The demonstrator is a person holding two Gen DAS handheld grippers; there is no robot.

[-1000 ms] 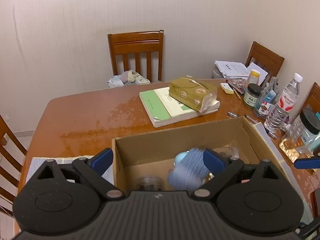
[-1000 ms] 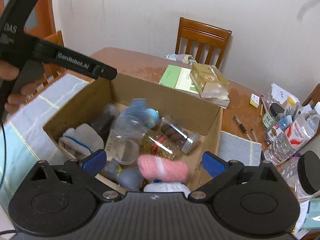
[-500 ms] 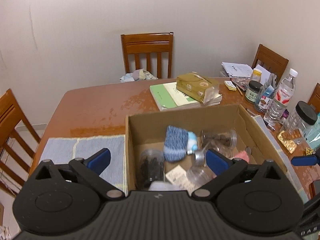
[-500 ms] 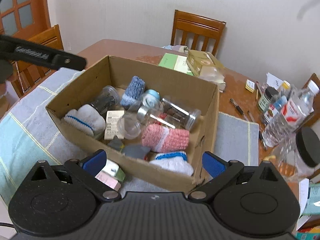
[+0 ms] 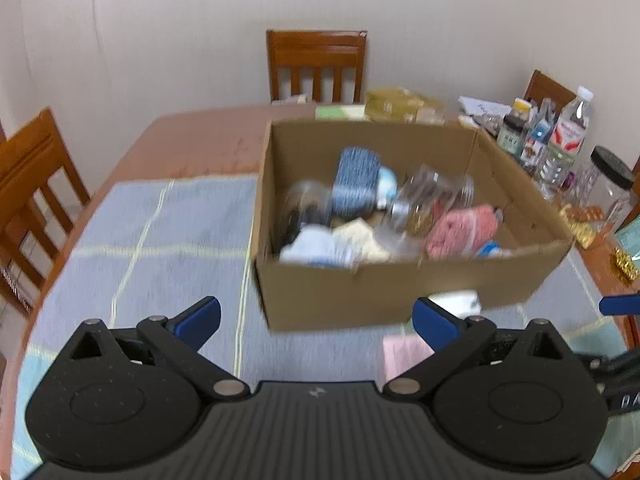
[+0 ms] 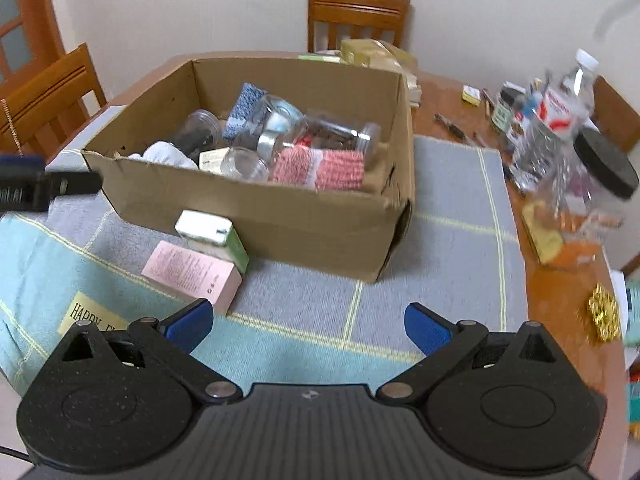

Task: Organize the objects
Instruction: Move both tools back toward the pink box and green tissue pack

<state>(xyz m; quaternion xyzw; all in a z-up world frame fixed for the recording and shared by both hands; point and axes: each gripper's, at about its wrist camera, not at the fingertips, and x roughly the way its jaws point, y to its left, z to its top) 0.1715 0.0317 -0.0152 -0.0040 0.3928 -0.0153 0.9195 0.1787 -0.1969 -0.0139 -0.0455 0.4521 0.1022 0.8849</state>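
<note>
Checked cloth (image 6: 440, 208), cardboard box (image 6: 280, 216), pink carton (image 6: 192, 272) beside

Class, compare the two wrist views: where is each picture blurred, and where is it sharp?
Left wrist view: cardboard box contents smeared, hand-held gripper sharp. Right wrist view: box sharper, bottles at right smeared, fisheye bending the edges.

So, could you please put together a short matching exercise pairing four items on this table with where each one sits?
Items:
1. pink knitted roll
2. pink box
3. black-lidded jar
4. gold ornament

Places:
A. bare wood near the table edge
B. inside the cardboard box
C. mat in front of the carton
D. right of the mat

Pairs: 1-B, 2-C, 3-D, 4-A
</note>
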